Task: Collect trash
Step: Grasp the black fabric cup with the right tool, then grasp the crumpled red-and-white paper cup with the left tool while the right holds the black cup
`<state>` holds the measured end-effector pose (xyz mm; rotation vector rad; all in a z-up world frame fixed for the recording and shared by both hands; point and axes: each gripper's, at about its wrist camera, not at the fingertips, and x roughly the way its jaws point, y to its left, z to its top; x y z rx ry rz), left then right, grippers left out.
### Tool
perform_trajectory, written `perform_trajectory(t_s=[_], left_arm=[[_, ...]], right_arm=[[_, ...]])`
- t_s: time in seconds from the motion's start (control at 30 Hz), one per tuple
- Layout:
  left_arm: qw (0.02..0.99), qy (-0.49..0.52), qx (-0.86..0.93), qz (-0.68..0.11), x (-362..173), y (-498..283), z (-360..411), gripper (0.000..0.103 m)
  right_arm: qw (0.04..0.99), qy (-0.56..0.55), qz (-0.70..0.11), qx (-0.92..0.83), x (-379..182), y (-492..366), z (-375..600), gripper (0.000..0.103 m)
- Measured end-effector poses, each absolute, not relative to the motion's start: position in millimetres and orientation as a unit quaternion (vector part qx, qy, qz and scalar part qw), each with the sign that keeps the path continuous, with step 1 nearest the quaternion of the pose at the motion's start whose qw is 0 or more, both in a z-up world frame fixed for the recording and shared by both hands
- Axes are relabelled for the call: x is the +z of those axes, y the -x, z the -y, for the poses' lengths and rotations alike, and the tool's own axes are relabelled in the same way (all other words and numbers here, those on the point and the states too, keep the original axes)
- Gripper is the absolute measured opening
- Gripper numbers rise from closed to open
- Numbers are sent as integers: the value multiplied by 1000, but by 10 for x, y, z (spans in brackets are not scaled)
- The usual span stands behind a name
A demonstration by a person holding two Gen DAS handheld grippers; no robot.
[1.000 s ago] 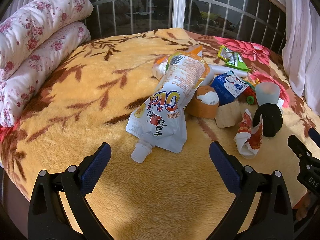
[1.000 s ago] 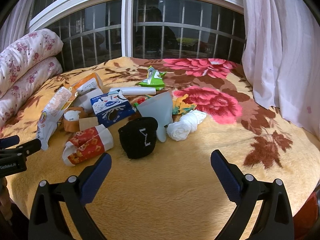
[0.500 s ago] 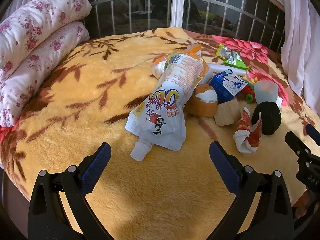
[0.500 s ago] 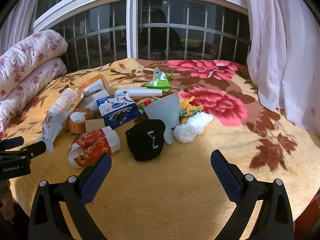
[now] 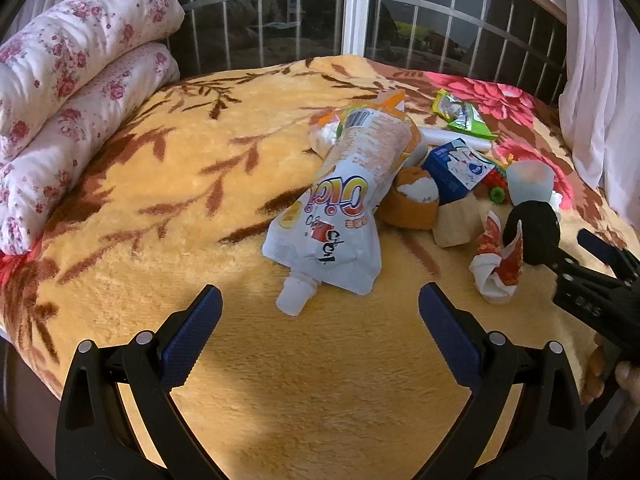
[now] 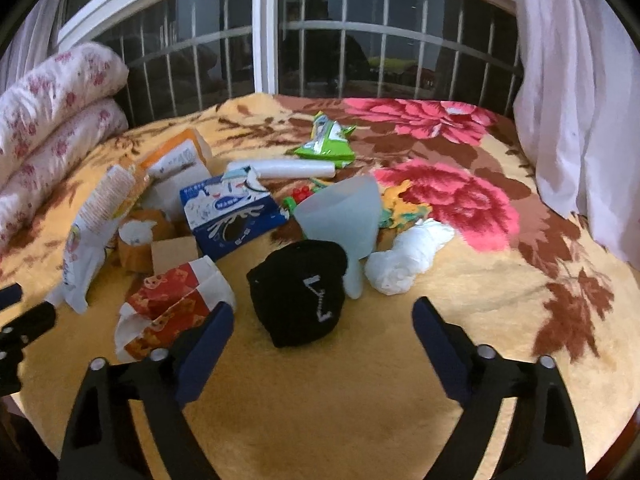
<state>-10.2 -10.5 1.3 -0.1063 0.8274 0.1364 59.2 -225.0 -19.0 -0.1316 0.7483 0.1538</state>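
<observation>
A pile of trash lies on the yellow blanket [image 5: 168, 184]. A white spouted pouch [image 5: 340, 216] lies just ahead of my open, empty left gripper [image 5: 320, 312]. A crumpled red-and-white wrapper [image 6: 172, 304] lies beside the left finger of my open, empty right gripper [image 6: 323, 320], and a black sock ball [image 6: 304, 288] sits just ahead between its fingers. Behind lie a blue milk carton [image 6: 232, 212], a pale funnel [image 6: 344, 212], a white wad [image 6: 408, 256], a green wrapper [image 6: 324, 144], an orange tape roll [image 5: 412, 200] and a wooden block [image 5: 456, 224].
Rolled floral quilts [image 5: 68, 104] lie along the left of the bed. A barred window [image 6: 320, 40] stands behind, with white curtains [image 6: 580, 100] on the right. The right gripper shows at the right edge of the left wrist view [image 5: 592, 276].
My right gripper has moved forward and lower toward the black sock ball and the wrapper. My left gripper has stayed almost still.
</observation>
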Motion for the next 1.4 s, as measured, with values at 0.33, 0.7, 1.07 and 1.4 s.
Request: perform_trajectory(t_s=[0.33,0.7,1.07,1.4], left_arm=[[909,63,69,-407,-14,91,-33,96],[914,47,65,-397,-14,98,-12,96],[943,3,-42,-330,161,362,464,96],[921,40,-65,-381,-79,-182,1017,96]], right_arm=[[905,65,-413,78,-363,-991,2127,72],[901,52,-416,111,-361,-918,2139,48],[929,46,-348,114,-56,-370,2664,48],[935,23,-339,99,15,-236,3064,48]])
